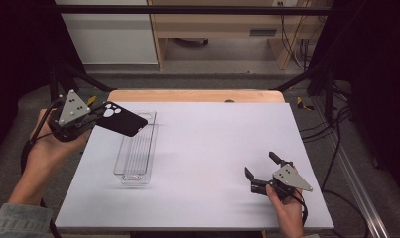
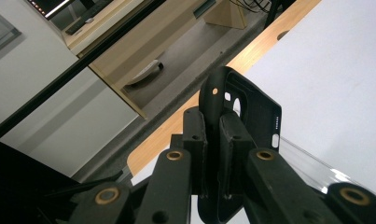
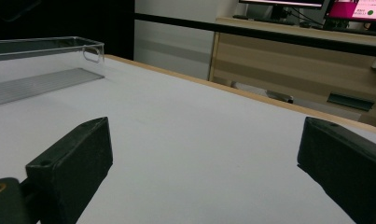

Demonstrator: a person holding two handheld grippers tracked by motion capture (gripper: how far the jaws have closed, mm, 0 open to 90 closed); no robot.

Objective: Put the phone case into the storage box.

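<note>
Clamping a black rubbery phone case, the left tongs hold it above the clear plastic tray's far end, lengthwise across it; right tongs rest apart.

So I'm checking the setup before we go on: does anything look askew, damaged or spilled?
Nothing stands out. The left claw grips the black phone case above the clear tray, which sits upright and unbroken on the table.
</note>
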